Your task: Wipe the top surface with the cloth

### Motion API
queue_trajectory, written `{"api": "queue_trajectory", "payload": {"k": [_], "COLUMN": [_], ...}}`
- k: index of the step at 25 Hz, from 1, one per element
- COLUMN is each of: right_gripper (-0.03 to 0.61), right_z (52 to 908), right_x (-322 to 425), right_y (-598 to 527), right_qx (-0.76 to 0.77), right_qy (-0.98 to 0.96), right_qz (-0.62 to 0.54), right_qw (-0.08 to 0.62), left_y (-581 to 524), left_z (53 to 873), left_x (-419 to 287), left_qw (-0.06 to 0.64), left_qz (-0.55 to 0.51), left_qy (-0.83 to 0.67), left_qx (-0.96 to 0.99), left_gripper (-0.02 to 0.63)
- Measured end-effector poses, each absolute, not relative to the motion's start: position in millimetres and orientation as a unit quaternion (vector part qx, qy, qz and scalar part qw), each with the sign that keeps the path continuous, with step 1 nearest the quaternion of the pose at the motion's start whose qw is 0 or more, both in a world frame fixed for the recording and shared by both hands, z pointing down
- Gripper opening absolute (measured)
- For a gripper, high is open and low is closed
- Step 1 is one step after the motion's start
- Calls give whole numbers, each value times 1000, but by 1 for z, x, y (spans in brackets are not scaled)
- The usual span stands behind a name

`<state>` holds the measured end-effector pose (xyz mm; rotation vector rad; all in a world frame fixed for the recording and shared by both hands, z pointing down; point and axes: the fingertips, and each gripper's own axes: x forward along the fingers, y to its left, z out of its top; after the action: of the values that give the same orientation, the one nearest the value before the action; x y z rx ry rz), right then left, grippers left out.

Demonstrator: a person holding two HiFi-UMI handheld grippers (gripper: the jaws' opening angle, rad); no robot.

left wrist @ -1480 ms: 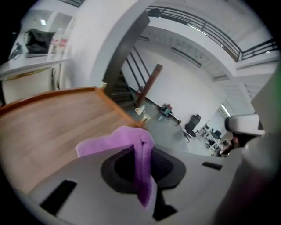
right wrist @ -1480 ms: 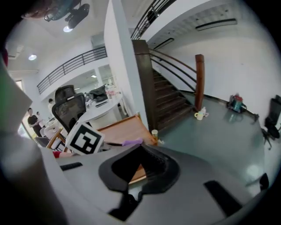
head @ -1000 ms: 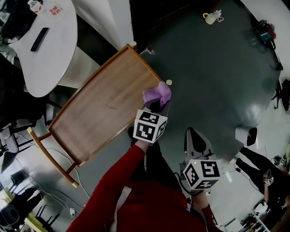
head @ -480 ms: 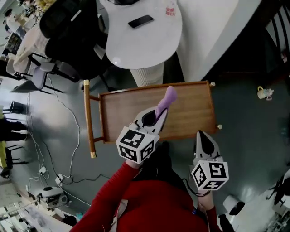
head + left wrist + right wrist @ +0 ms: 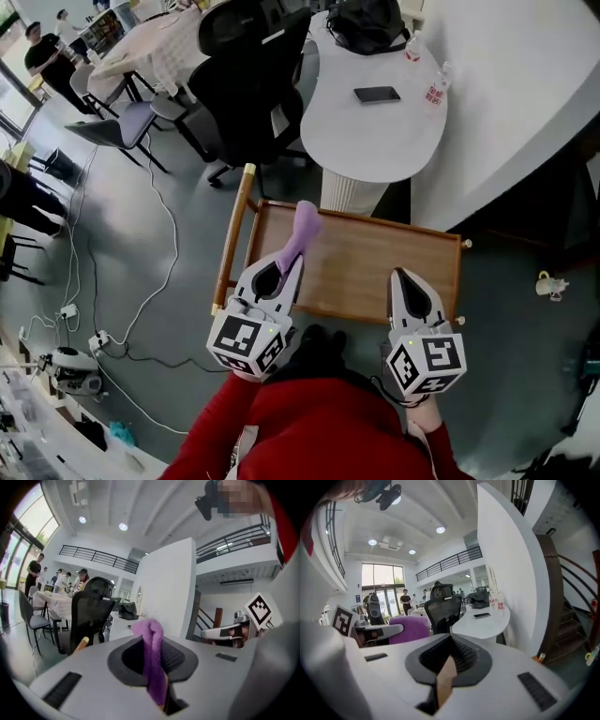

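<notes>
Presently the left gripper [image 5: 289, 259] clamps the bunched purple cloth [image 5: 303, 225] above the wooden tray-top trolley [image 5: 361, 258], ready for wiping; the right gripper [image 5: 403, 278] is closed and empty.

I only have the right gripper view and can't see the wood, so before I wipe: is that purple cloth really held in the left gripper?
Observer: Yes. In the left gripper view the purple cloth is pinched between the left gripper's fingers and sticks out past their tips.
Operator: Where is it over the top?
Observer: In the head view it lies over the left part of the wooden top, toward the far edge. I cannot tell whether it touches.
Operator: And where is my right gripper?
Observer: The right gripper points over the right part of the top, its body crossing the near edge.
</notes>
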<state>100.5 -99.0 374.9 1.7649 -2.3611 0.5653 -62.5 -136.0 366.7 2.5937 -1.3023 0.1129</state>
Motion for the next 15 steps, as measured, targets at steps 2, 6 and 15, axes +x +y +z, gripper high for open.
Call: {"api": "queue_trajectory", "payload": {"k": [2,6,15], "right_gripper": [3,3,3], "right_z": [365,353,336], "right_x": [99,107,132], "right_y": [-100,-96,-72], "right_qx": [588,603,642], "right_qy": [-788,-782,-757], "right_qz": [175,154,121], "right_qw": [61,47,21], "left_y": [-131,-127,-116], "left_z": [359,345,329], "left_x": [-58,-40,3], "left_qw": [91,55,9], "left_qz": [38,29,24], "left_qy": [-437,-411,-350], "left_qx": [894,910,936], "left_gripper": [49,49,48]}}
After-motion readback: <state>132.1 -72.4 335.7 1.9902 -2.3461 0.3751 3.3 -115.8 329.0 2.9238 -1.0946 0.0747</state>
